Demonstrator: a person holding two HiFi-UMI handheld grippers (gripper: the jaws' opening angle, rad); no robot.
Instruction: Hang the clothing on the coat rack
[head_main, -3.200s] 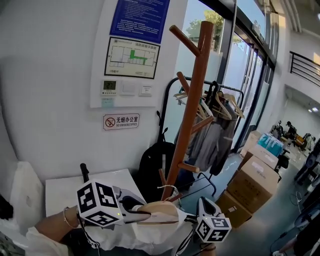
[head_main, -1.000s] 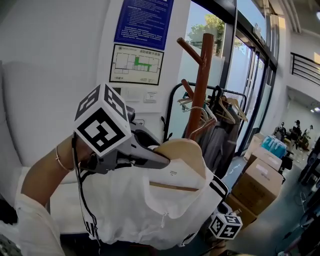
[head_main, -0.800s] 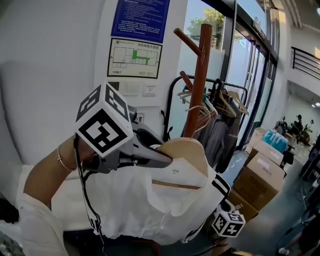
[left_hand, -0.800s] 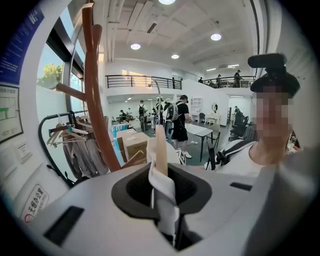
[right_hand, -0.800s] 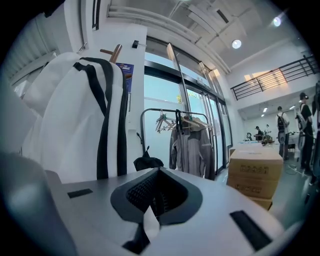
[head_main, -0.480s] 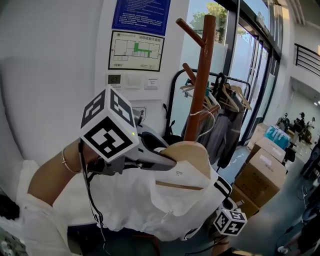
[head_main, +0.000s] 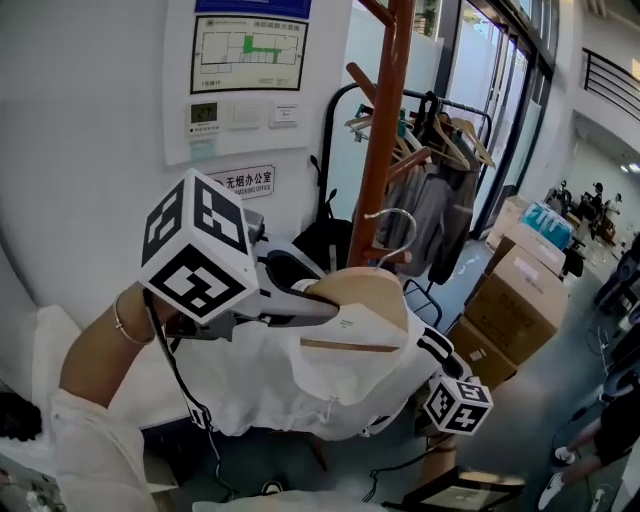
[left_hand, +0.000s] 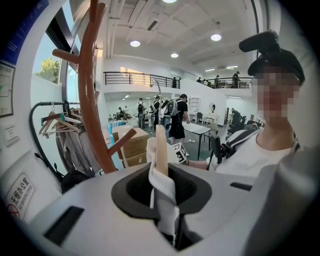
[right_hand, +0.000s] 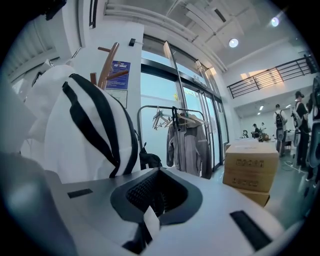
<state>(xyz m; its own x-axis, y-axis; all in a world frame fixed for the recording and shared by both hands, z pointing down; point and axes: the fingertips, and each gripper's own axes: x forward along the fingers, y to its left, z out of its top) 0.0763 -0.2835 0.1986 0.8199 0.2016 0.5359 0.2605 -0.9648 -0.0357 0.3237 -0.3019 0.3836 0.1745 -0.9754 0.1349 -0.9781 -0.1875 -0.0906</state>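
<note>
Clamping the hanger, your left gripper holds its hook just beside the rack's peg; your right gripper pinches the shirt.

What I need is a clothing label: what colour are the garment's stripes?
Black stripes on the white garment, clearest in the right gripper view.

The coat rack is glossy reddish-brown wood, the hanger pale matt wood with a shiny metal wire hook, the clothing soft white cloth with black stripes.
</note>
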